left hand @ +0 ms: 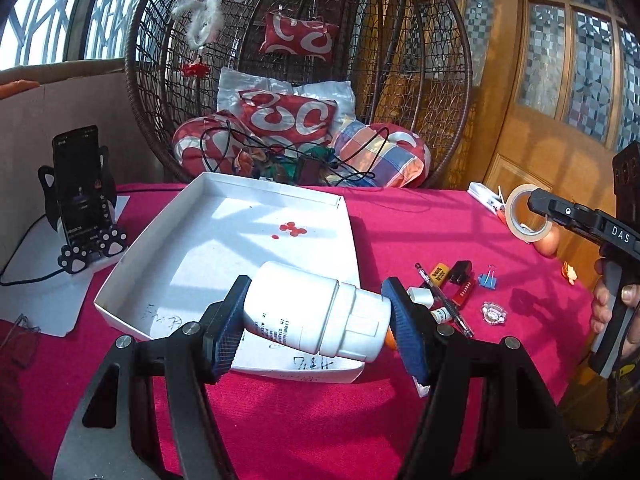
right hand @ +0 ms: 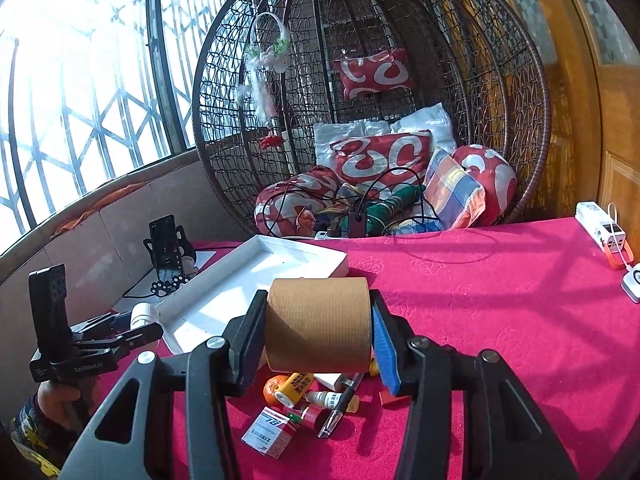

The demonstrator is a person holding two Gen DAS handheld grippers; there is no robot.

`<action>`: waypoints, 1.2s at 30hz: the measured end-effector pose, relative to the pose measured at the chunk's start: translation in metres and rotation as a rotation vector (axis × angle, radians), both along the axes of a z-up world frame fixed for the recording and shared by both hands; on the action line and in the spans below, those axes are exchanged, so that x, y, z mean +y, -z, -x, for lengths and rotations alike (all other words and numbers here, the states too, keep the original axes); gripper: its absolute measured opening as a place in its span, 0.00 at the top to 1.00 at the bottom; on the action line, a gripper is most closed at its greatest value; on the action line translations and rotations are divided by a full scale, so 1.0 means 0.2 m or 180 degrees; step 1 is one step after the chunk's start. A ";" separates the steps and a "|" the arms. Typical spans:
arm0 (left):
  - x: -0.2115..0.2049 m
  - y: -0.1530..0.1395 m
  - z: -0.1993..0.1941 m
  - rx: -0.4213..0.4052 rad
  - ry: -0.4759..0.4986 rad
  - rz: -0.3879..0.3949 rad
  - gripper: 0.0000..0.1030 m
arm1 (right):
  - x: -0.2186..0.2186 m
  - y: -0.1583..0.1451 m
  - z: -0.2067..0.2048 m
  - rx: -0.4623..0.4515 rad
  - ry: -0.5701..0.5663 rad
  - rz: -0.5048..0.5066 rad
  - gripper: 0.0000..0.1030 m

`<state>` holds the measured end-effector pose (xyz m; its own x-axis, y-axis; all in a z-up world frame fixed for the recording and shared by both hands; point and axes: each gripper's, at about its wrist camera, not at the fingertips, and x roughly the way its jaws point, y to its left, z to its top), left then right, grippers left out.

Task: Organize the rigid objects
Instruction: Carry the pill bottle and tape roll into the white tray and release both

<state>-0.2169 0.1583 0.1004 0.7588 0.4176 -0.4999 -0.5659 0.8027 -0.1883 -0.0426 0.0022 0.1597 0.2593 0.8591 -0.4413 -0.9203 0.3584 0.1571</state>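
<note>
A: Bottle, white, lies sideways, pinched end to end by the left claw, hanging over the near edge of the white tray.

B: And the right claw?

A: It pinches a brown tape roll by its flat sides, lifted above the pink table.

B: What sits beneath it?

A: At six o'clock of the roll: an orange, small vials, a pen and a blue-and-white box, all bunched together. The tray lies at ten o'clock.
</note>
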 end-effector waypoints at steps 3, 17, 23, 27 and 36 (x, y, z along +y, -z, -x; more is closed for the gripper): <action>0.00 -0.01 0.00 -0.0026 -0.0007 -0.0023 0.35 | 0.02 -0.02 0.02 -0.0037 -0.0034 -0.0021 0.53; 0.12 -0.10 -0.08 -0.0054 -0.0154 -0.0146 0.35 | 0.20 -0.08 0.09 -0.0056 -0.0299 0.0012 0.53; 0.29 -0.12 -0.11 -0.0051 -0.0318 -0.0100 0.35 | 0.32 -0.11 0.14 -0.0072 -0.0424 0.0040 0.53; 0.40 -0.09 -0.13 -0.0001 -0.0430 -0.0085 0.35 | 0.43 -0.11 0.19 -0.0088 -0.0531 0.0096 0.53; 0.68 0.19 -0.18 0.0224 -0.0702 0.0535 0.35 | 0.82 0.09 0.27 0.0051 -0.0660 0.0519 0.53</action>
<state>-0.1805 0.2953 0.0624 0.6197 0.4756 -0.6244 -0.7398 0.6195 -0.2624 -0.0964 0.1668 0.1426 0.0769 0.8103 -0.5809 -0.9745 0.1842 0.1278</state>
